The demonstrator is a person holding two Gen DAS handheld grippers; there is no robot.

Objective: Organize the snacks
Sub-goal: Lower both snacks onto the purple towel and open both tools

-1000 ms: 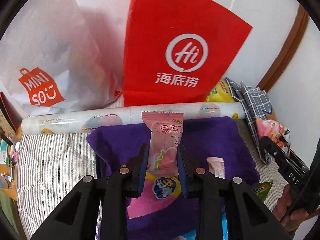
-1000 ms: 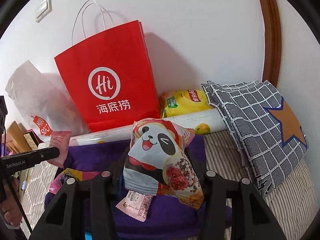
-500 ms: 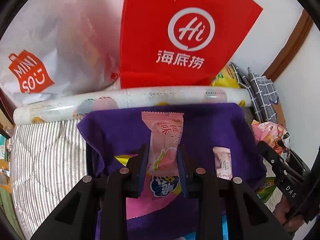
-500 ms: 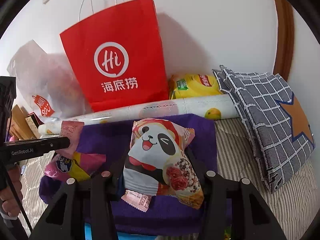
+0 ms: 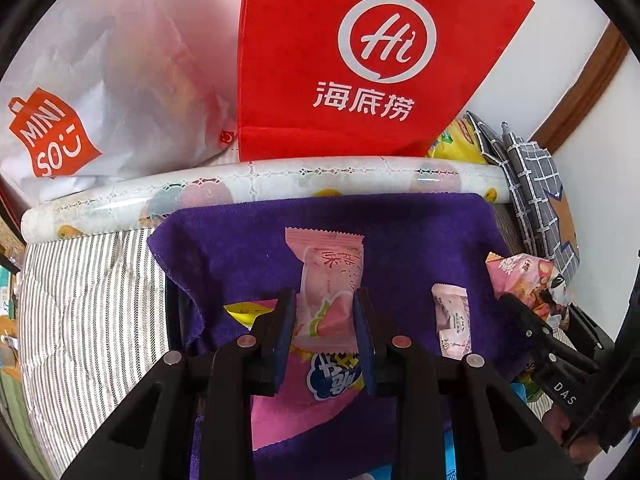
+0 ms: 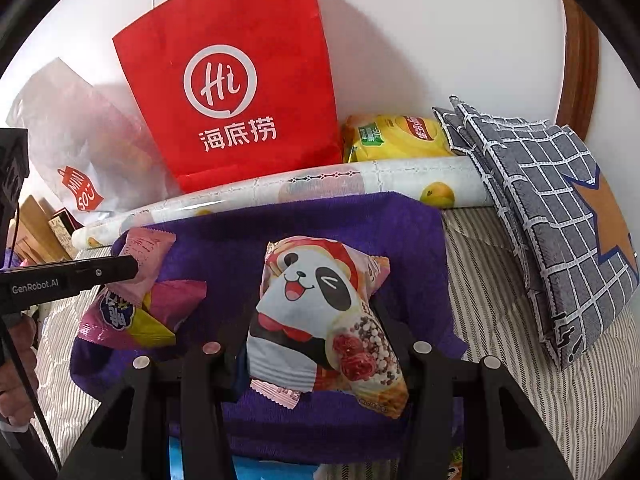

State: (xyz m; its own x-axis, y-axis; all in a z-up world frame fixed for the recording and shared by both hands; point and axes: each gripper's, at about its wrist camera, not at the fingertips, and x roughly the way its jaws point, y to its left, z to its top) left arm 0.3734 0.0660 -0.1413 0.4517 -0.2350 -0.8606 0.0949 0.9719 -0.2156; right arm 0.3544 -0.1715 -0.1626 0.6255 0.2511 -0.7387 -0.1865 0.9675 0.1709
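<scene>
My left gripper [image 5: 325,316] is shut on a pink candy packet [image 5: 330,276] and holds it over a purple towel [image 5: 420,232]. Under it lies a pink and yellow snack bag [image 5: 320,392]. A small pale pink packet [image 5: 452,320] lies on the towel to the right. My right gripper [image 6: 316,344] is shut on a panda snack bag [image 6: 320,312] above the same towel [image 6: 360,220]. In the right wrist view the left gripper [image 6: 116,270] and its pink packet [image 6: 142,256] show at the left, above the pink and yellow bag [image 6: 136,316].
A red paper bag [image 5: 360,60] and a white MINISO bag [image 5: 80,100] stand against the wall. A rolled printed sheet [image 5: 280,184] lies behind the towel. A yellow chip bag [image 6: 396,136] and a grey checked cushion [image 6: 560,220] are at the right. Striped bedding [image 5: 88,300] lies around.
Both grippers have moved forward and lower toward the purple towel, each still holding its packet. The red bag looms larger.
</scene>
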